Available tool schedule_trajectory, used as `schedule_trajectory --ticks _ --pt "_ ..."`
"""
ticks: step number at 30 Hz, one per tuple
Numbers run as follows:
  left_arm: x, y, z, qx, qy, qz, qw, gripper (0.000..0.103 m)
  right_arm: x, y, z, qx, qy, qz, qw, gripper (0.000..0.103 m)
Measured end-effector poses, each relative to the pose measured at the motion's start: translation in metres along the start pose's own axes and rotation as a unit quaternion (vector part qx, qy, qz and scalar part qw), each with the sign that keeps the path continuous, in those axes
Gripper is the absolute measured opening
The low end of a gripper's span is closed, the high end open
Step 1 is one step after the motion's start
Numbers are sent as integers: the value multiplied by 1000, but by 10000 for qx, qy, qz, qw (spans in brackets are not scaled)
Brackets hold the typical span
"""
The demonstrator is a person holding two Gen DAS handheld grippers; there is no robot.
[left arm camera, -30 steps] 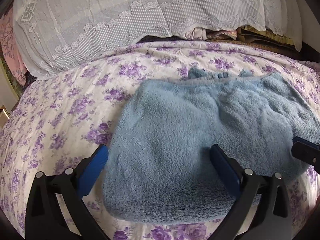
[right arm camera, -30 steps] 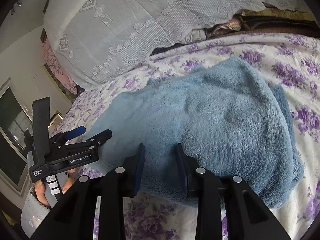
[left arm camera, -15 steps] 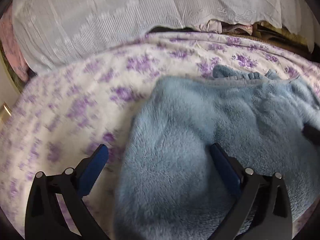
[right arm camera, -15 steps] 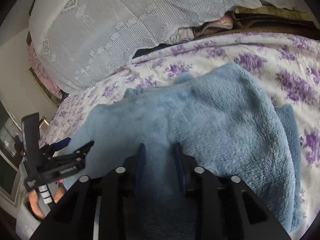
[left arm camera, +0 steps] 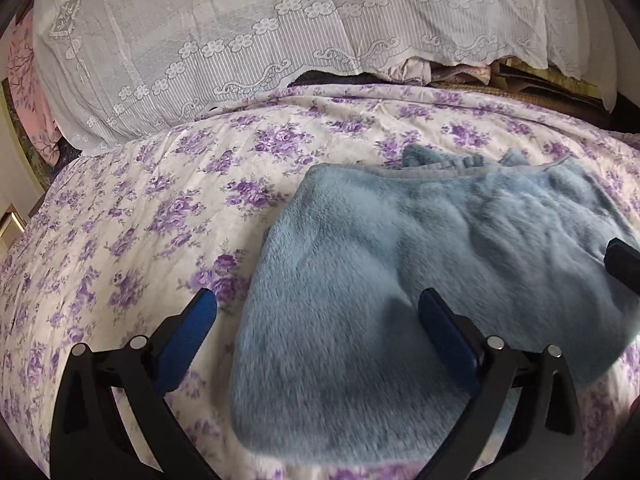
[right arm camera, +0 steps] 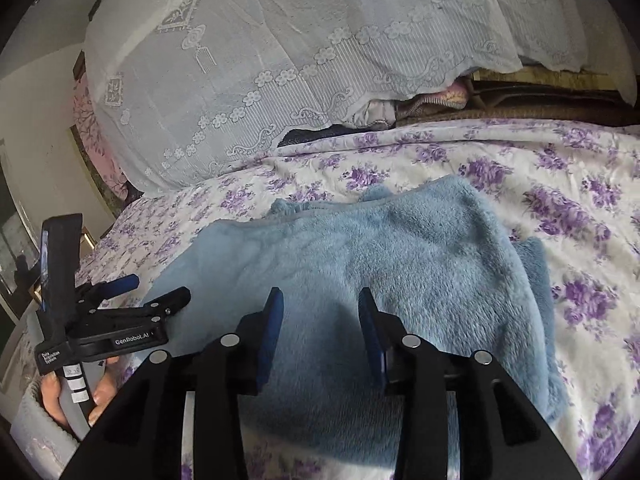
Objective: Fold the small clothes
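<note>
Basically the blue fleece garment [left arm camera: 420, 280] lies folded into a thick bundle on the floral bedspread [left arm camera: 160, 208], near the bed's front edge, with its ribbed hem [left arm camera: 448, 166] at the far side and a lower layer poking out on the right in the right wrist view. Looks close to done; judgement: the step in hand is letting go and tidying the fold.

Right gripper [right arm camera: 320, 320] hovers over the bundle's near middle, jaws opening, only plush surface under the gap, nothing pinched. Left gripper [left arm camera: 316, 328] stands spread wide, one finger over the bedspread, the other over the fleece, straddling the bundle's left edge; nothing clamped. In the right wrist view a hand [right arm camera: 76, 392] holds its handle.

To do it well: lift both tools straight off so the pile doesn't drag, then press or nudge the offset right layer flush. Fleece is thick and springy, likely to puff back open; grab deep if re-gripping, not just the nap.

Textures: fleece is fuzzy, matte, with rounded soft edges. Bedspread is thin cotton-like, white with purple roses, lightly wrinkled. Behind, a white lace cover [left arm camera: 240, 40] with flower trim drapes over a big mound; stacked folded textiles [right arm camera: 520, 96] peek out at the far right.
</note>
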State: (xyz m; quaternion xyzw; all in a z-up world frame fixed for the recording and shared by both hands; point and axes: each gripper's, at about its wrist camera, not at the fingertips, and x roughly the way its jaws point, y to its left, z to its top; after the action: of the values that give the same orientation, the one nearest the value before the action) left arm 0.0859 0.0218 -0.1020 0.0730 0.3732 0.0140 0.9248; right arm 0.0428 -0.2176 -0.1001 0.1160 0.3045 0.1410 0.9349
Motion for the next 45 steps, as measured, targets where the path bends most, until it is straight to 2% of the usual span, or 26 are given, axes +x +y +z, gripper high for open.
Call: schedule_trajectory --ticks 5,9,13,22,30,36,38,42,45 --pt "-23 -8 -9 104 -120 -74 9998 98 -15 0 -15 49 91 -59 9999 42" --pt "-25 -12 -24 219 19 -18 9998 98 -9 -6 -23 176 355 -74 9992 44" --pt "-31 -7 -34 114 109 -26 9999 98 -25 -9 -28 300 165 -49 9994 43" --pt "-75 1 -56 -24 -130 -57 9999 98 -72 -10 -49 466 -103 -30 9989 44" --pt "-108 0 -61 -36 -389 -234 9990 98 -104 11 -59 302 -280 68 9991 45" --pt "-121 -5 -42 31 -593 -159 9981 98 -115 37 -37 -36 -503 58 9987 63" --pt "-121 -3 -30 -38 -612 -183 9980 98 -115 44 -22 -106 -588 -19 9982 78" --pt "-118 0 -7 -271 -630 -304 9972 98 -114 50 4 -87 -807 -89 9967 87" --pt "-115 -2 5 -297 -689 -263 9968 98 -109 51 20 -99 -882 -143 9959 93"
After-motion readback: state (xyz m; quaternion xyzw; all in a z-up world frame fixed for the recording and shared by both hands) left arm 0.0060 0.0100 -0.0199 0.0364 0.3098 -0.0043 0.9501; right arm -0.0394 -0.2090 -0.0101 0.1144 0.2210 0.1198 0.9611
